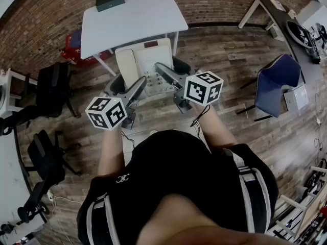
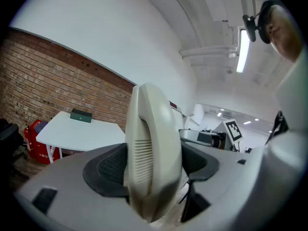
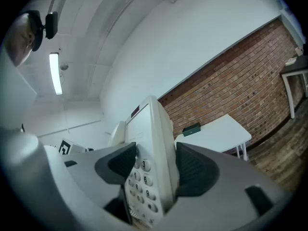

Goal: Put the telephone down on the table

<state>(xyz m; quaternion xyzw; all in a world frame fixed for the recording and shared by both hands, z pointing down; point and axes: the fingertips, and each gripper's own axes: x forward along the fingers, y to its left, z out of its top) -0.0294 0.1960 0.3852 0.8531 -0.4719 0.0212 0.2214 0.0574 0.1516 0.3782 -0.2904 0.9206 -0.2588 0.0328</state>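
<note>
1 cream telephone [image 1: 153, 60], handset [image 2: 153, 153] cradled, with numbered round keys [image 3: 143, 186].

Both forearms [image 1: 110, 147] reach forward, side by side. The left gripper [image 1: 129, 86] clamps the telephone [image 1: 145, 60] at its handset edge. Just beside it, the right gripper [image 1: 172, 74] clamps the keypad edge.

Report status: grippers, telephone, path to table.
Left gripper shut on telephone, handset side; right gripper shut on keypad side. Telephone aloft, short of white table. Dark box on its far corner, off the path.
</note>
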